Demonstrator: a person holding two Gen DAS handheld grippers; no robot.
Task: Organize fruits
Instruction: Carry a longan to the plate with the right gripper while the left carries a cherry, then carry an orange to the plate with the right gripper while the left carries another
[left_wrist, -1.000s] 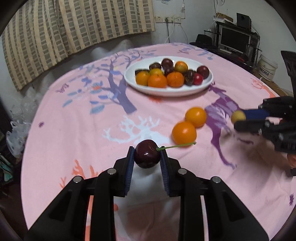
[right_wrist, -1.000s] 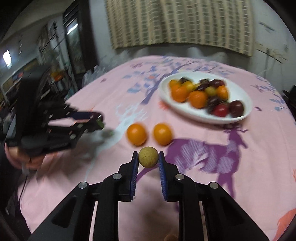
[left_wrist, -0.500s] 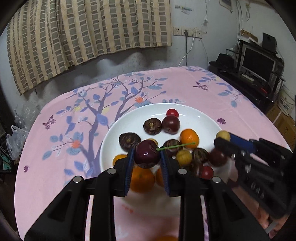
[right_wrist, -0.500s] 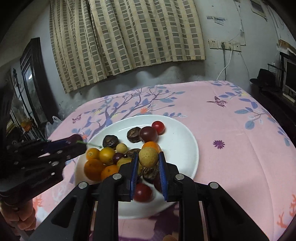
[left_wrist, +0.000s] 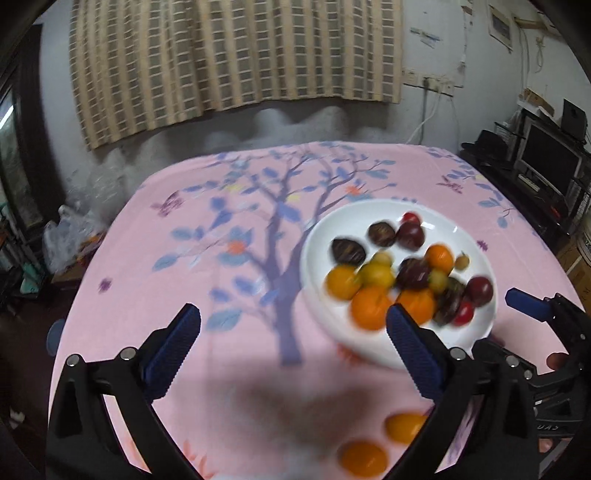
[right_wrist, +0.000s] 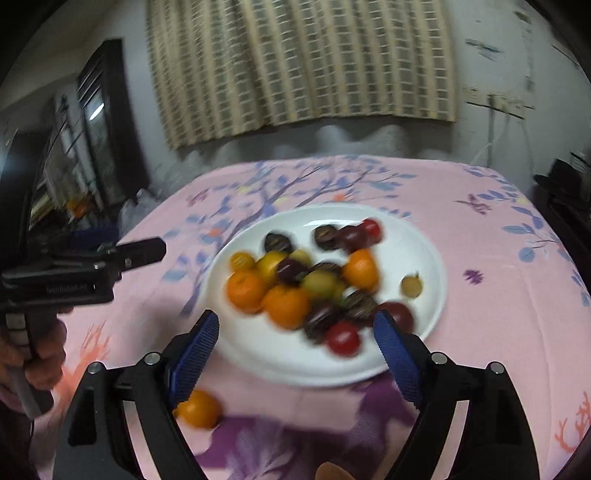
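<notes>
A white plate on the pink tablecloth holds several oranges, dark plums, red and yellow fruits. A small yellow-brown fruit lies apart near the plate's right side, also in the left wrist view. My left gripper is open and empty, in front of the plate's left side. My right gripper is open and empty over the plate's near edge. Two oranges lie on the cloth in front of the plate; one shows in the right wrist view.
The pink tablecloth with a blue tree print covers the table. A striped curtain hangs behind. A monitor and shelves stand at the right. Bags lie on the floor at the left.
Both grippers have opened and let go of their fruits onto the plate: the dark cherry from the left, the yellow-brown fruit from the right. Both have pulled back from the plate.
</notes>
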